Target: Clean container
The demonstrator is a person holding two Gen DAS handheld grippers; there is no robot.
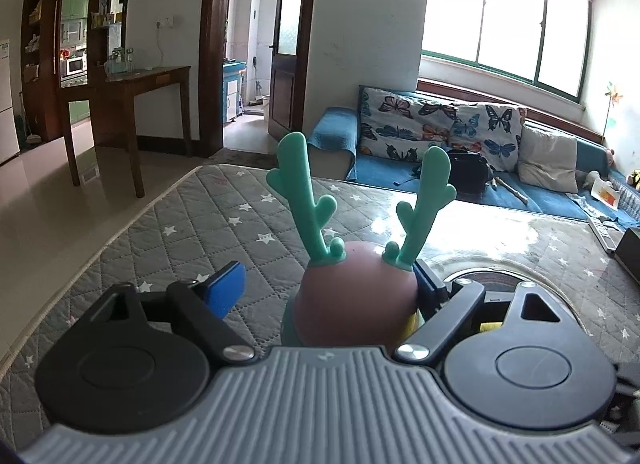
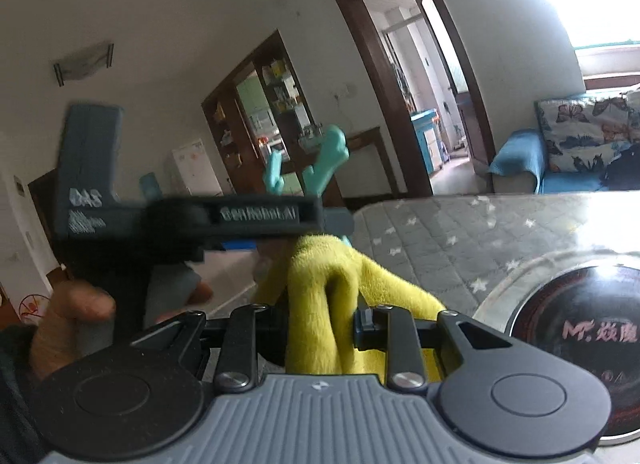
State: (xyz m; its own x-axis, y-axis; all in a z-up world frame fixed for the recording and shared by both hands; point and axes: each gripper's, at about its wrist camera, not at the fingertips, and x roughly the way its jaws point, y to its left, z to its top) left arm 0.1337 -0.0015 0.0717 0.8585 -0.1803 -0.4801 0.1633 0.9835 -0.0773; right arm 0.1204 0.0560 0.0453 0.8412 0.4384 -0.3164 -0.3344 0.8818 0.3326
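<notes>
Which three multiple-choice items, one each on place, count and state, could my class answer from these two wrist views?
1. Where is the antlered container? A on the sofa; B between the left gripper's fingers; C on the floor.
2. How many green antlers does it carry? A two; B one; C four.
3. What state is the right gripper in? A open, empty; B shut on a spoon; C shut on the yellow cloth.
Answers: B, the fingers flank it; A, a pair rises from its top; C, cloth bunches between closed fingers.
</notes>
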